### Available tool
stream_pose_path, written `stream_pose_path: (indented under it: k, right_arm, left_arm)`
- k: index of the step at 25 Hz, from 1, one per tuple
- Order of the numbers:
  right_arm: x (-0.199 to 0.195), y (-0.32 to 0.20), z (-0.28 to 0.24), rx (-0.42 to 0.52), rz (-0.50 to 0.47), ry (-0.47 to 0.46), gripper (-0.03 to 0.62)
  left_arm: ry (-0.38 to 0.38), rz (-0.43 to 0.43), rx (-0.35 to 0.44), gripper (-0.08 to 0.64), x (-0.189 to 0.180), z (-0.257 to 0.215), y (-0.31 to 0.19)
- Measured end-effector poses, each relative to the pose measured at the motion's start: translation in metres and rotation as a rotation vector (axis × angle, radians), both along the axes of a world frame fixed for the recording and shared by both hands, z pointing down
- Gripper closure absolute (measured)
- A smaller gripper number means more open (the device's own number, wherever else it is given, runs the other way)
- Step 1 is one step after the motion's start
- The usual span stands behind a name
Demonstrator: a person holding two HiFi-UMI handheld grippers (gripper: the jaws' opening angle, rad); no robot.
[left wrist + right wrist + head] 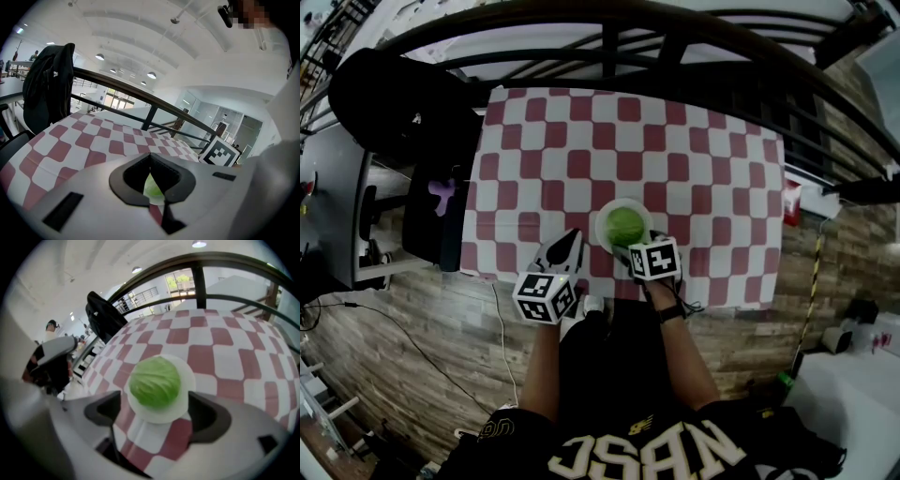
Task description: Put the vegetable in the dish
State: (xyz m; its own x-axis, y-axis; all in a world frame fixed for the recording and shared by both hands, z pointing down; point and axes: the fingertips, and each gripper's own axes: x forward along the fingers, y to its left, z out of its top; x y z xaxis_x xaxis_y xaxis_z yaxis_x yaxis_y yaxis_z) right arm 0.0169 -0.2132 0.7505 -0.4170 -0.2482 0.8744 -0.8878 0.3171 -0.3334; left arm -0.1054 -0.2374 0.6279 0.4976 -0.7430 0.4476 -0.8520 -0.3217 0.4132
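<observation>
Plainly round, green cabbage (154,382) on white dish (187,377) by near edge of counter (675,141); right claw (154,402) spread, left claw (150,157) pressed together.

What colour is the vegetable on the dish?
Light green cabbage; the right gripper view shows it best.

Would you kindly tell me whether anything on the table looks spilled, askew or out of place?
Nothing stands out: the green cabbage sits in the middle of the white dish, the dish lies flat on the checkered cloth, and nothing is spilled.
</observation>
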Motion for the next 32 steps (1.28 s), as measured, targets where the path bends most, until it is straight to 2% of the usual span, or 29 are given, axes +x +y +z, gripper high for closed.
stream_pose_path:
  k: [5,9,11,13,20,23,26,32]
  right_arm:
    - [0.002,-0.019,-0.043,0.155,0.044,-0.050,0.150]
    - [-0.003,-0.031,-0.101,0.346,0.060,-0.087,0.162]
    - [-0.004,-0.035,-0.133,0.444,0.068,-0.092,0.229]
    - [-0.005,-0.036,-0.165,0.535,0.074,-0.081,0.334]
    - [-0.023,-0.033,-0.273,0.834,0.084,-0.085,0.514]
    - [-0.034,-0.020,-0.303,0.874,0.075,-0.118,0.566]
    - [-0.045,-0.010,-0.330,0.934,0.064,-0.167,0.577]
    - [-0.043,-0.010,-0.366,1.066,0.107,-0.124,0.577]
  left_arm:
    - [0.010,0.021,0.055,0.540,0.005,-0.025,-0.003]
    - [0.009,0.035,0.139,0.540,0.005,-0.063,-0.006]
    - [0.003,0.041,0.195,0.540,0.006,-0.088,-0.008]
    - [-0.002,0.045,0.251,0.540,0.006,-0.113,-0.008]
    - [-0.016,0.057,0.451,0.540,0.003,-0.195,-0.001]
    - [-0.029,0.067,0.524,0.540,0.005,-0.222,0.006]
    - [-0.056,0.075,0.600,0.540,0.006,-0.245,0.011]
    - [-0.088,0.065,0.691,0.540,0.002,-0.278,0.011]
